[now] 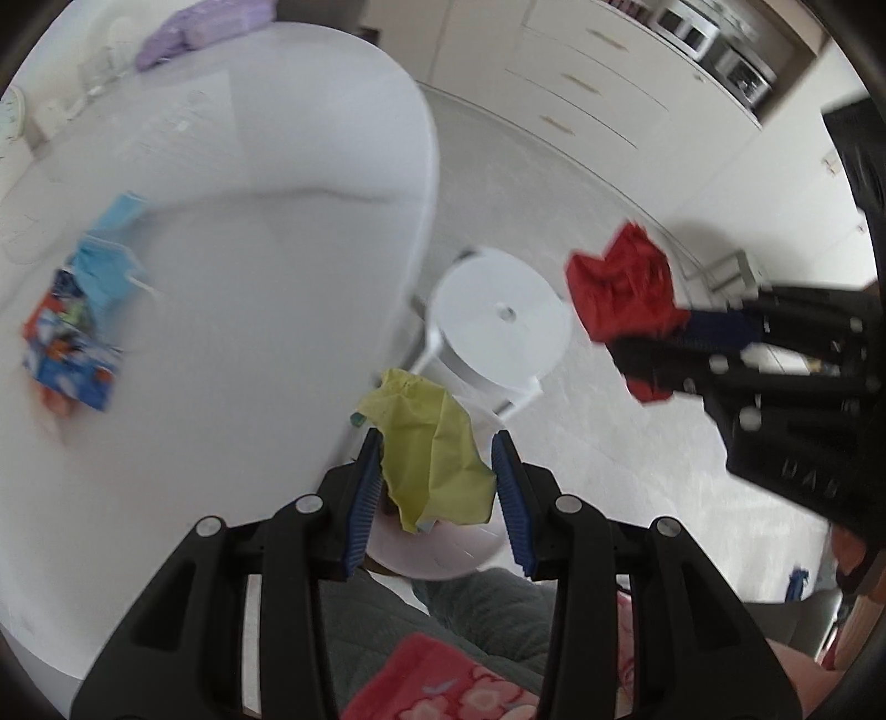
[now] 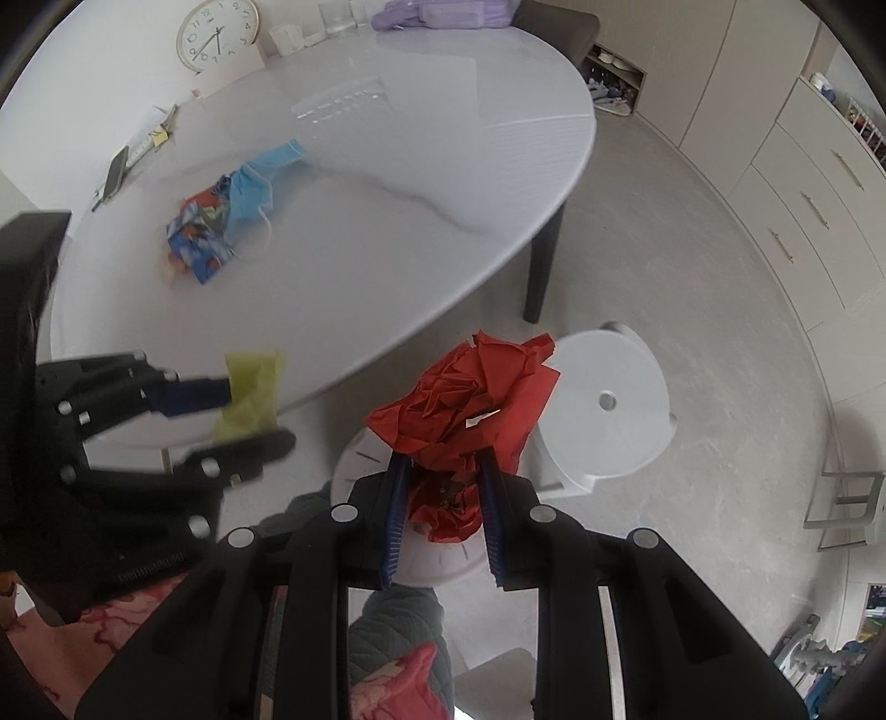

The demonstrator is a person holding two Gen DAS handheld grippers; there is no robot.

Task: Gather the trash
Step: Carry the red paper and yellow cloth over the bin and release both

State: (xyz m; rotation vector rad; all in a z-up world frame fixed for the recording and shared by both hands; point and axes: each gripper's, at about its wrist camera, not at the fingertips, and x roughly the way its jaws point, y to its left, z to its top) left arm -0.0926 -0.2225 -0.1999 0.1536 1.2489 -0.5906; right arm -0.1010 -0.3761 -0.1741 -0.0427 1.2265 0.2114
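Left wrist view: my left gripper (image 1: 437, 471) points steeply down past the table (image 1: 249, 277) edge, blue pads clamped on one crumpled yellow paper (image 1: 432, 454).
Right wrist view: my right gripper (image 2: 443, 498) tilts steeply down too, jaws pinched tight on one red paper wad (image 2: 470, 399) hanging over the floor.
Each other: both grippers show up in the other's camera, side by side, well apart, each carrying its wad off the table.
Trash still on table: one blue face mask (image 2: 260, 183) touching one crumpled blue-and-red wrapper (image 2: 199, 243), pretty blurry in my left cam.
Stools: one white round stool (image 2: 609, 404) on the floor just past the red wad.
Other stuff: one wall clock (image 2: 217, 34) leaning at the table's far end, one purple bag (image 2: 443, 14) beside it.
Me: grey sleeve and a pink-red floral cloth at the bottom of both views.
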